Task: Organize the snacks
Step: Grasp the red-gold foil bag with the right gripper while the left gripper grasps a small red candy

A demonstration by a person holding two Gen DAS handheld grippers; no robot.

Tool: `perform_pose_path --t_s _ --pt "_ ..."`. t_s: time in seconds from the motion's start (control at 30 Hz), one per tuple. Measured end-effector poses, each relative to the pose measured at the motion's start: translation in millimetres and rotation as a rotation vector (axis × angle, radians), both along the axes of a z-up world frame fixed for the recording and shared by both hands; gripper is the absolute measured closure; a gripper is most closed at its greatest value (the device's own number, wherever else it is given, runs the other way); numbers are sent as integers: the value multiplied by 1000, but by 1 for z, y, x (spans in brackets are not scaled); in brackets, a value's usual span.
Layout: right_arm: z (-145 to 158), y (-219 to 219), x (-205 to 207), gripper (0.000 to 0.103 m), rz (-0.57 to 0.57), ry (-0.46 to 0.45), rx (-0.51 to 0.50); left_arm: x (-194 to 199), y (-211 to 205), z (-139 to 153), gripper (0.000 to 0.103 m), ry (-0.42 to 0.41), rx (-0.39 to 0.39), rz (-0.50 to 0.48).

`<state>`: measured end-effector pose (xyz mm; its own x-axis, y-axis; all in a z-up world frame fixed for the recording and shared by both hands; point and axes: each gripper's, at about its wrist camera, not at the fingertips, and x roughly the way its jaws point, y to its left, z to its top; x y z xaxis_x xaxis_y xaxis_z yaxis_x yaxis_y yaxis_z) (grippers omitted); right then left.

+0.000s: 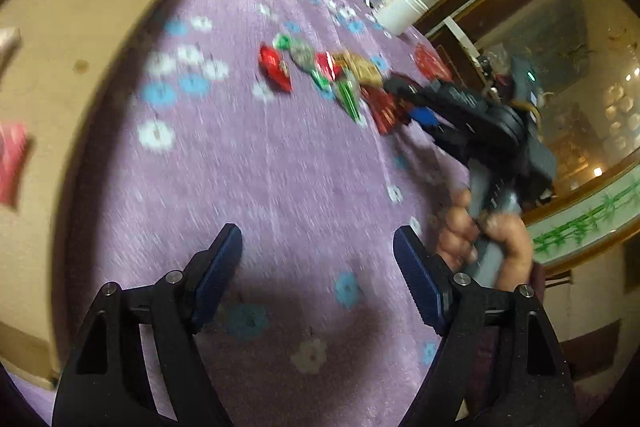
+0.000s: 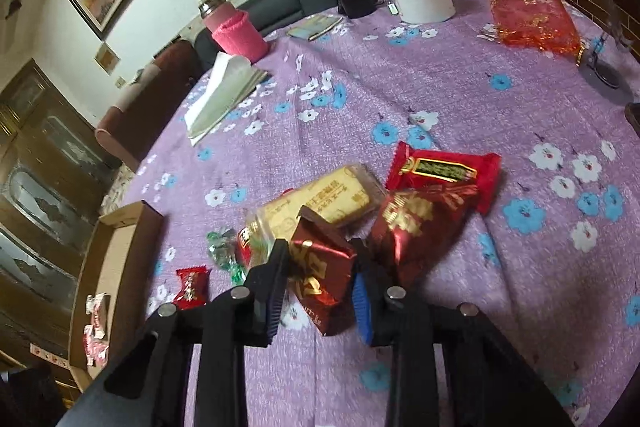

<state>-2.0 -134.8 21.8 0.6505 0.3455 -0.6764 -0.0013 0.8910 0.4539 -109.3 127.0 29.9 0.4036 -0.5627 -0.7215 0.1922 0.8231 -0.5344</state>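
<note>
Right gripper (image 2: 318, 277), bottom centre of the right wrist view, has its jaws narrowed onto a dark red snack packet (image 2: 320, 279); the packet sits tilted between the pads and looks pinched, though whether it is off the cloth cannot be told. Left gripper (image 1: 318, 267), bottom of the left wrist view, is wide apart with nothing between the fingers, over bare purple floral tablecloth (image 1: 240, 167); that view is motion-blurred. Cardboard box (image 1: 60, 67) fills the left edge of the left wrist view; in the right wrist view it shows at lower left with a few small pink-white packets (image 2: 96, 327) inside, so some sorting looks done. Left to do, by the look of it: most of the pile. Just above the held packet lie a second dark red packet (image 2: 412, 231), a red packet with a black label (image 2: 444, 169) and a long clear-wrapped yellow biscuit pack (image 2: 320, 203). Left of those, green-wrapped candy (image 2: 224, 251) and a small red candy (image 2: 192, 285) sit near the box wall. Big red translucent bag (image 2: 532, 19) at upper right is well apart from the pile. Judgement: early-to-middle stage, next step likely carrying the pinched packet to the box.
</note>
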Motion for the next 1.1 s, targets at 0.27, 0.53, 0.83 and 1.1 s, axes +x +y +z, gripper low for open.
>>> perform_pose_path --t_s 0.27,0.53,0.83,1.1 --pt "-12 -29 -6 70 7 2 182 53 -27 18 31 -118 182 -10" --pt "-1 -28 -3 70 55 -30 215 111 -48 -12 45 -129 320 7" --pt "5 -16 -6 70 106 -54 201 116 -57 -14 85 -155 367 -20" --pt "7 -13 -9 70 135 -75 234 90 -34 10 85 -180 269 26"
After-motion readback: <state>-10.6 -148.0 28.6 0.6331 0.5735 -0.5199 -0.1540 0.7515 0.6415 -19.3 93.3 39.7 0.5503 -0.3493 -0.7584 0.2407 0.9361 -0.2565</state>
